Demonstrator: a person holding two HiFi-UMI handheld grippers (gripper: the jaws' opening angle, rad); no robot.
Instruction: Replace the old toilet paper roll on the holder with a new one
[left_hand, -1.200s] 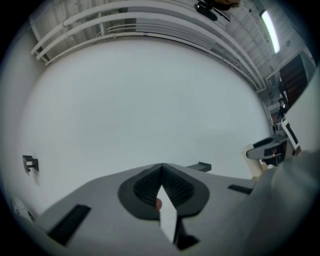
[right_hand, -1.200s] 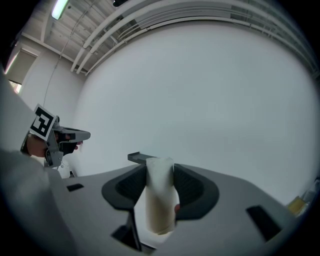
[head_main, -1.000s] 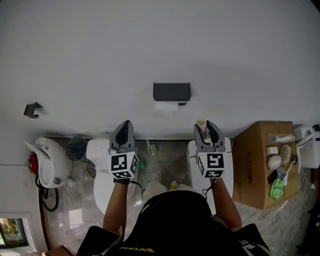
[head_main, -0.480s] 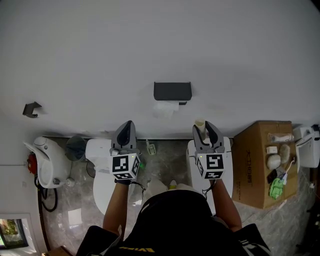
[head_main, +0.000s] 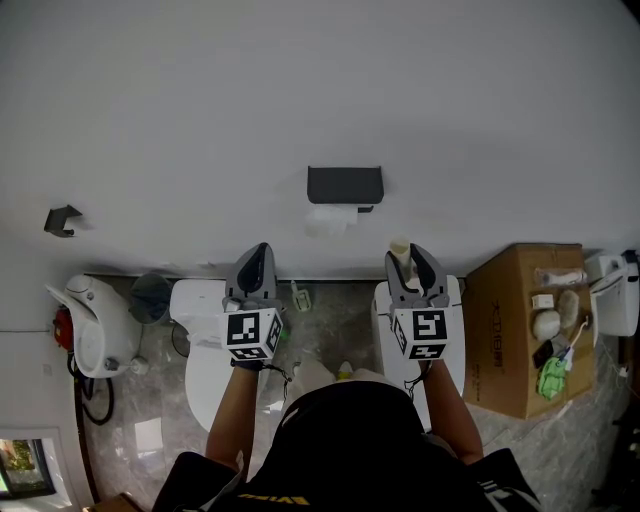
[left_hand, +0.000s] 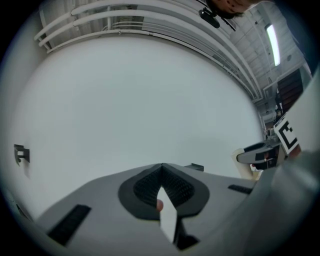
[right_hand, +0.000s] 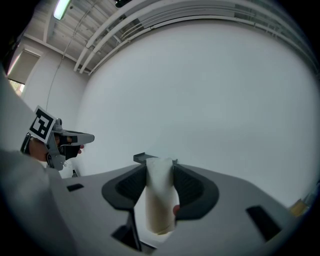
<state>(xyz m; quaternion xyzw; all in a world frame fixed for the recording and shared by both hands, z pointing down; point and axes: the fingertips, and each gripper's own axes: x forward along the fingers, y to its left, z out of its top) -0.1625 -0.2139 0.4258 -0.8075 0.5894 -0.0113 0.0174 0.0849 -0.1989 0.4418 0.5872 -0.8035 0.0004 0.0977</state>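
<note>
A black paper holder (head_main: 344, 184) is fixed to the white wall, and a white paper roll (head_main: 329, 219) hangs under it. My right gripper (head_main: 408, 252) is held below and to the right of the holder, short of the wall. It is shut on a slim cream tube (right_hand: 160, 200) that stands upright between the pads, and the tube's top (head_main: 400, 247) shows in the head view. The holder (right_hand: 145, 158) peeks out just behind the tube. My left gripper (head_main: 256, 252) is below and to the left of the holder, shut (left_hand: 161, 168) with nothing in it.
A toilet (head_main: 203, 345) and a grey bin (head_main: 152, 296) stand on the floor at the left, beside a white appliance (head_main: 92, 325). A cardboard box (head_main: 512, 330) with small items on it stands at the right. A dark hook (head_main: 62, 219) is on the wall at the far left.
</note>
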